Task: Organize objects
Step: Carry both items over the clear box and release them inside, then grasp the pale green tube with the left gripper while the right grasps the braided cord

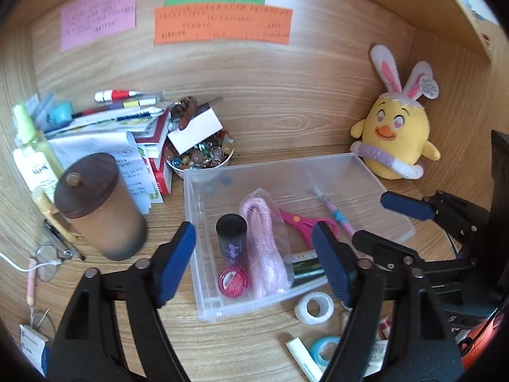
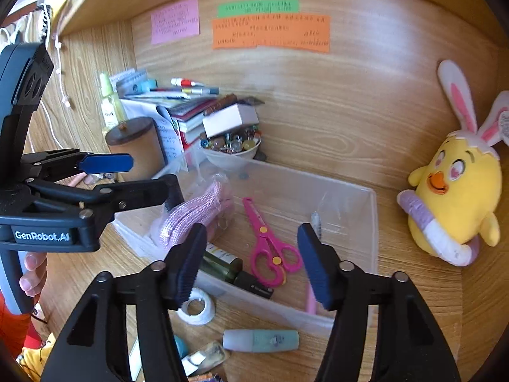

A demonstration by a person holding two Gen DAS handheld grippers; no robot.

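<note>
Both grippers are held open with nothing between them: the left gripper (image 1: 254, 267) over the box (image 1: 203, 286) at lower middle, the right gripper (image 2: 251, 267) over its front edge. Scissors (image 2: 270, 254) and rope (image 2: 191, 216) were likely put inside to be tidied. Tape (image 2: 197, 310) is left outside, below.

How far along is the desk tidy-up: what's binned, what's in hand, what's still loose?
Done: the clear bin already holds pink scissors, bagged pink cord, a black-capped bottle and a pink round tin. In hand: nothing; left gripper and right gripper both show open, empty jaws. Left: white tape roll, mint marker and blue tape roll outside.
</note>
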